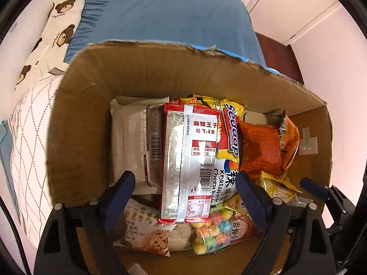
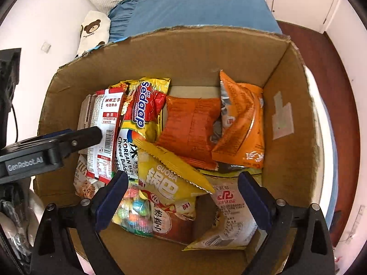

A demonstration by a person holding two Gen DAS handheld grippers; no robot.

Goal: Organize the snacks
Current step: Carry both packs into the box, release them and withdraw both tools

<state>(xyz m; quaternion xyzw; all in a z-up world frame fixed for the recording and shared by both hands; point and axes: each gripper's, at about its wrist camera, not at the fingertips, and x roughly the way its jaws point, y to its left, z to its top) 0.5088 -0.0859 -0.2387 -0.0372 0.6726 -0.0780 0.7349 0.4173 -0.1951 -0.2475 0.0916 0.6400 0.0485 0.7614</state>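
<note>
A brown cardboard box (image 1: pixel 75 119) holds several snack packets; it also shows in the right wrist view (image 2: pixel 286 91). On top lies a red and silver spicy strip packet (image 1: pixel 190 160), also in the right wrist view (image 2: pixel 105 137). Beside it are a yellow Sedaap noodle pack (image 2: pixel 142 114), orange packets (image 2: pixel 192 126), a yellow Guoba packet (image 2: pixel 167 174) and a bag of coloured candies (image 1: pixel 211 233). My left gripper (image 1: pixel 185 183) is open above the strip packet, not touching it. My right gripper (image 2: pixel 183 183) is open above the Guoba packet.
The box sits on a bed with a blue pillow (image 1: pixel 160 16), a bear-print cushion (image 1: pixel 52 34) and a quilted cover (image 1: pixel 29 149). A dark wooden floor (image 2: pixel 325 57) and white cabinet doors (image 1: pixel 286 6) lie to the right.
</note>
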